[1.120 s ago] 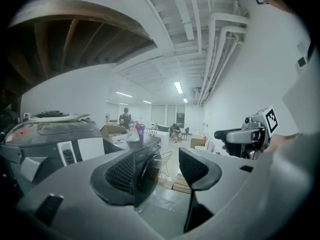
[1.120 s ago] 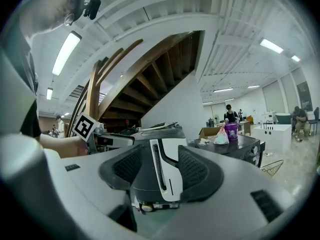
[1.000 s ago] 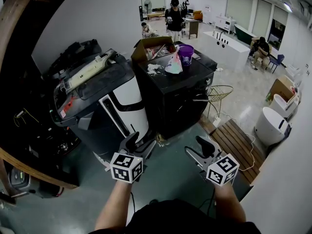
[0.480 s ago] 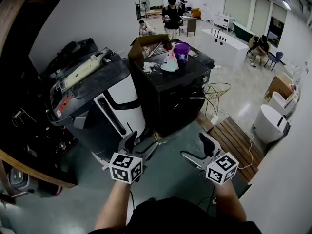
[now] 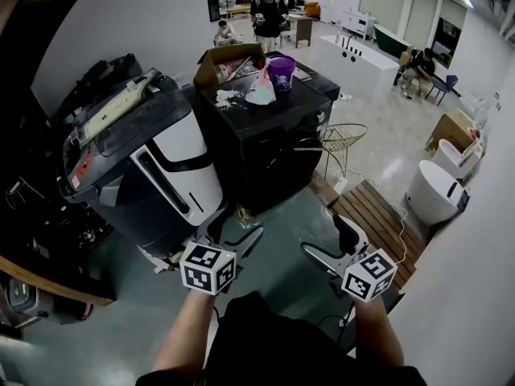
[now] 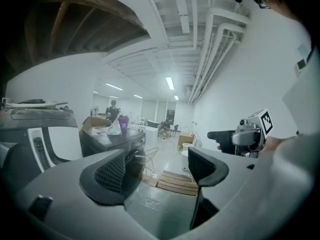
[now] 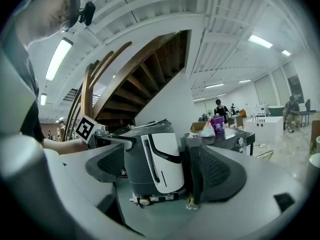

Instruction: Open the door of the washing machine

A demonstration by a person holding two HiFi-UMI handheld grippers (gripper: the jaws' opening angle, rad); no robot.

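A black front-loading washing machine stands in the middle of the head view, its round door shut and facing right. To its left is a grey-and-white top-loading machine. Both my grippers hang low over the floor, short of the machines and touching nothing. The left gripper is open and its jaws have just been opening. In the left gripper view nothing lies between its pads, and the black machine is seen past them. The right gripper is open too, jaws just opened wider, and frames the grey-and-white machine.
On the black machine's top sit a cardboard box, a purple cup and a plastic bag. A wire basket and a wooden slatted board lie to its right. White tubs stand at the far right, people at the back.
Both grippers' jaws stand wider than a second ago. The machines have slid up and left in the head view, and the hands sit slightly lower in the picture.
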